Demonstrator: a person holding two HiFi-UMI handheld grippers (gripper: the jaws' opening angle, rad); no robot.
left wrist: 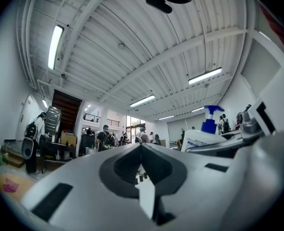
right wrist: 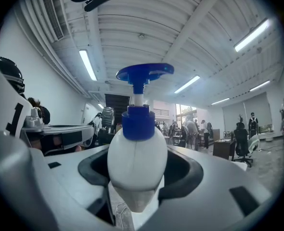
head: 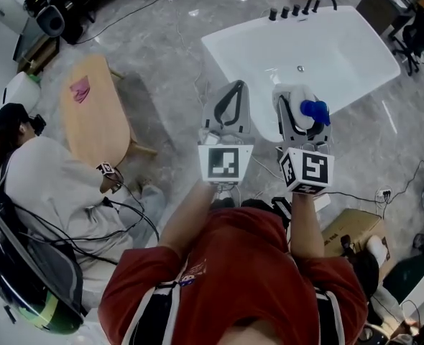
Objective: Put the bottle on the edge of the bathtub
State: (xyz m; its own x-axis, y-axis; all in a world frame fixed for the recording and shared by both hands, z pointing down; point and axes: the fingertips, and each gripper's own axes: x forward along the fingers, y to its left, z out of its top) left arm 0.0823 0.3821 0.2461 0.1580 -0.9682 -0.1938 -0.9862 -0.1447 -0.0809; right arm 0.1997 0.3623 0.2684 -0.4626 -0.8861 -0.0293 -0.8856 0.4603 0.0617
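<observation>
A person in a red shirt holds two hand-held grippers out in front of a white bathtub (head: 356,56) in a large workshop hall; the right gripper (head: 302,110) is clamped on a white bottle (right wrist: 135,158) with a blue pump head, its jaws pressing on either side of the rounded body and the pump pointing away from the hand along the jaws. From the head view the bottle shows in line with the near rim of the tub, carried in the gripper and not set down; whether it hangs over the rim or just short of it cannot be told. The left gripper (left wrist: 141,148) sits just beside the right one, its jaws brought together to a point with nothing between them; the marker cubes of both grippers face up toward the head camera. A row of dark tap fittings (head: 296,9) stands along the far rim of the tub. To the left, well apart from the tub, an oval wooden table (head: 97,121) carries a small pink item (head: 80,90); a second person (head: 47,185) in a light top and dark cap crouches beside it among black cables on the grey marbled floor. A cardboard box (head: 352,228) lies on the floor at lower right; strip lights run along the ribbed white ceiling, and further people stand in the background of both gripper views.
</observation>
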